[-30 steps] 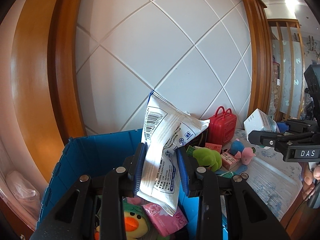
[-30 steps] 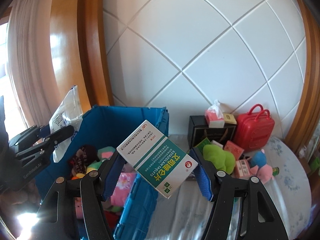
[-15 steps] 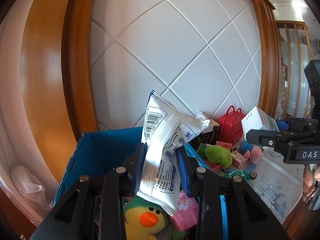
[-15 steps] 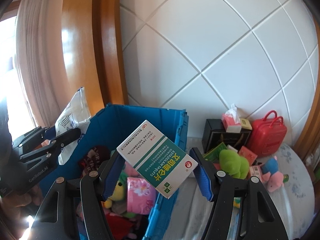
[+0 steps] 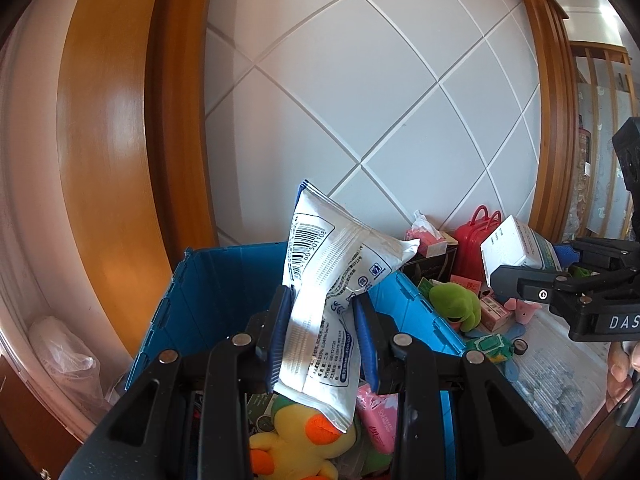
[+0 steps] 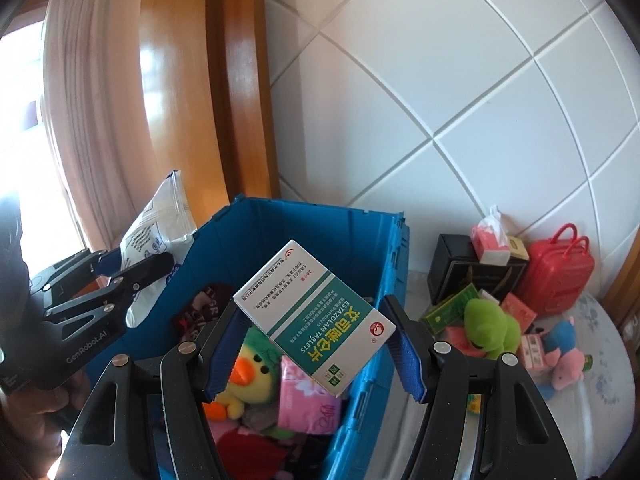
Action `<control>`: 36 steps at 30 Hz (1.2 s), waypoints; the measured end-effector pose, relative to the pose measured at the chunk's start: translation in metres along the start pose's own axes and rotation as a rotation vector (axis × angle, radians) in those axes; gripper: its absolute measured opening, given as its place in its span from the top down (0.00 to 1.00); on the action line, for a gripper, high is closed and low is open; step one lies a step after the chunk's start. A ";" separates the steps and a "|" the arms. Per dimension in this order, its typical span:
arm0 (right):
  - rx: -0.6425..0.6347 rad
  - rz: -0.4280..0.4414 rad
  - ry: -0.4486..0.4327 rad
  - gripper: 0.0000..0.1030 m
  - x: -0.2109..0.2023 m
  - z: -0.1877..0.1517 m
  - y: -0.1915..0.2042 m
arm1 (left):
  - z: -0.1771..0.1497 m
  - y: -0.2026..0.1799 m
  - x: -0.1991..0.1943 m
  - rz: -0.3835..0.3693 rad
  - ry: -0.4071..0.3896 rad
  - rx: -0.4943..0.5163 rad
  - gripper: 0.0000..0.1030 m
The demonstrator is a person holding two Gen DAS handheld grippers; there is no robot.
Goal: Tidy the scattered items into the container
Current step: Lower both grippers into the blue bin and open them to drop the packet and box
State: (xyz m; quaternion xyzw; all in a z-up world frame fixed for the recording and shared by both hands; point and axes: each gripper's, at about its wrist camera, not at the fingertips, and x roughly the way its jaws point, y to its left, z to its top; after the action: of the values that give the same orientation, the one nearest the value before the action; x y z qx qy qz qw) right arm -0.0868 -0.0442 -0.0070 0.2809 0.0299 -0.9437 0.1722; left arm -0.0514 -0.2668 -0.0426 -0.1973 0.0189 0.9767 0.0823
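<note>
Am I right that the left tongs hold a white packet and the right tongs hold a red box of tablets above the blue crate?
Not quite: the box of tablets in the right tongs is green and white, not red, as the right wrist view shows. The rest stands: the left tongs hold the white packet, and both are above the blue crate.

The crate is blue, its walls ribbed. At 9 o'clock of it, a white pouch carries blue print and, in the left view, a black barcode. The tablet box is white and teal with yellow lettering. Inside lie a yellow duck with an orange beak and a pink floral pack. At 3 o'clock sit a green plush and a red case.
</note>
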 end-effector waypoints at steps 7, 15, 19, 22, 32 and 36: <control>-0.025 0.024 0.013 0.36 0.008 0.004 0.015 | -0.006 0.018 -0.001 0.032 0.008 -0.018 0.70; -0.061 0.050 0.040 0.36 0.023 0.006 0.035 | -0.016 0.040 -0.003 0.066 0.023 -0.053 0.70; -0.075 0.063 0.056 0.36 0.031 0.006 0.044 | -0.020 0.048 -0.003 0.077 0.033 -0.064 0.70; -0.081 0.070 0.065 0.36 0.037 0.005 0.049 | -0.023 0.053 -0.003 0.083 0.042 -0.071 0.70; -0.079 0.078 0.078 0.36 0.048 0.004 0.056 | -0.022 0.059 0.000 0.104 0.054 -0.071 0.70; -0.077 0.083 0.080 0.36 0.049 0.005 0.057 | -0.022 0.060 -0.001 0.114 0.059 -0.069 0.70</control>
State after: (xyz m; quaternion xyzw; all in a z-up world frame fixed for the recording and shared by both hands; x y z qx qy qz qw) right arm -0.1081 -0.1140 -0.0273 0.3124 0.0616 -0.9219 0.2207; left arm -0.0522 -0.3276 -0.0624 -0.2274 -0.0014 0.9736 0.0192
